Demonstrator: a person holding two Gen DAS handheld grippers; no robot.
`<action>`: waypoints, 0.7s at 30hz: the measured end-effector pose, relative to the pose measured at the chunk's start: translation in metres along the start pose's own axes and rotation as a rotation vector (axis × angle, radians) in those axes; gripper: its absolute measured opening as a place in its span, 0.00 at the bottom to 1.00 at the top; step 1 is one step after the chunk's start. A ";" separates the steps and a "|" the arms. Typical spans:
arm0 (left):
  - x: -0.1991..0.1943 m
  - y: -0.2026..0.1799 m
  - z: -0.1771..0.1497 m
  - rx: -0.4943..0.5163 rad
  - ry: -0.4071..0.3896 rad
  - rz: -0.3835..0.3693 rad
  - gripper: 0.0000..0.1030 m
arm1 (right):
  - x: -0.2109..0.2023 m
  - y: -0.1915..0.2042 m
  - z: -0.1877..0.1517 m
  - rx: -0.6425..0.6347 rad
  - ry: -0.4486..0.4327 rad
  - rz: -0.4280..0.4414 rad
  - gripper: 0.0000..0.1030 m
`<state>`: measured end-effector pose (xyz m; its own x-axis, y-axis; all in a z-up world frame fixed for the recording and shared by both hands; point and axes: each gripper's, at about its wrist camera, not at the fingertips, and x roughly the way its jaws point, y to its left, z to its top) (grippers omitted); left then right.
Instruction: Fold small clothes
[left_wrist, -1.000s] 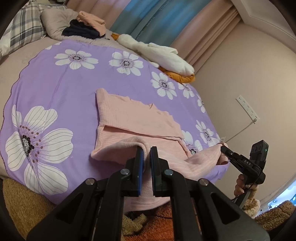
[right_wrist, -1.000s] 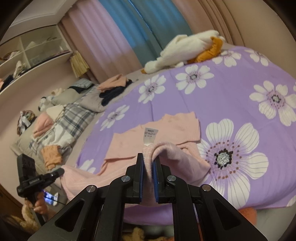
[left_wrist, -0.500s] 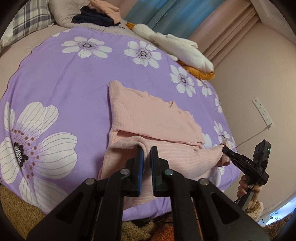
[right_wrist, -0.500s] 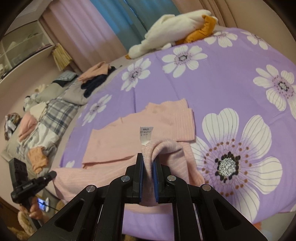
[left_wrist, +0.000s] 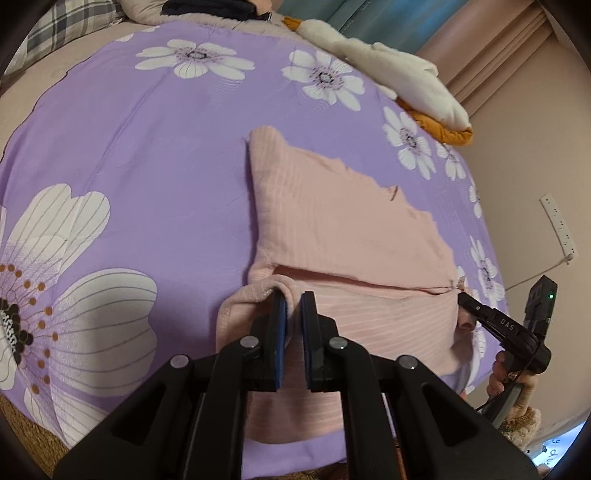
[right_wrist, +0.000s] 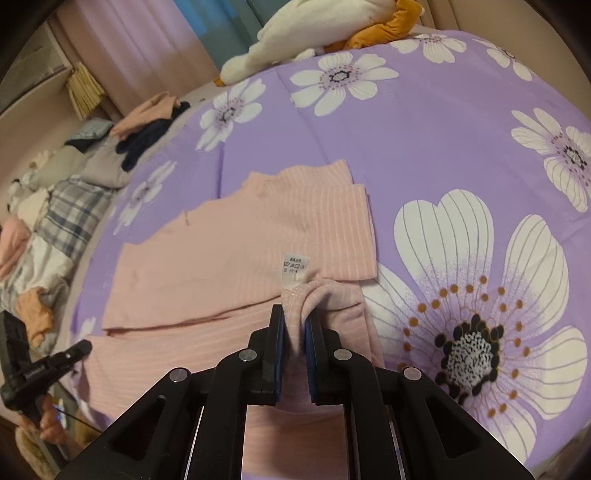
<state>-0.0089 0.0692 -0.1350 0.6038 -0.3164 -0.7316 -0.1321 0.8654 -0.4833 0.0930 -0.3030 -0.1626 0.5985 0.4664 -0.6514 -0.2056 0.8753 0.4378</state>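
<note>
The left gripper pinches a bunched corner of the pale pink ribbed knit garment, and the right gripper pinches the opposite near corner just below a small white care label. The garment lies partly folded on the purple bedspread with large white flowers. A white and orange plush toy rests at the far edge of the bed.

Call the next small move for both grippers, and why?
Probably carry the pinched hem forward and lay it over the far half. The left gripper and right gripper each clamp a near corner of the pink top, which is lifted, with the fold unfinished.
</note>
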 end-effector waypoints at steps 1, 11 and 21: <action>0.003 0.002 0.000 -0.005 0.005 0.003 0.07 | 0.004 0.000 0.001 -0.002 0.004 -0.008 0.10; 0.029 0.016 0.000 -0.050 0.062 0.011 0.10 | 0.020 -0.006 0.000 0.017 0.041 -0.001 0.10; 0.032 0.025 0.001 -0.105 0.075 -0.046 0.11 | 0.024 -0.007 -0.001 0.025 0.043 0.000 0.10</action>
<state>0.0075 0.0815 -0.1700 0.5508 -0.3867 -0.7396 -0.1899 0.8049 -0.5622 0.1083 -0.2972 -0.1818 0.5650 0.4716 -0.6770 -0.1858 0.8722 0.4526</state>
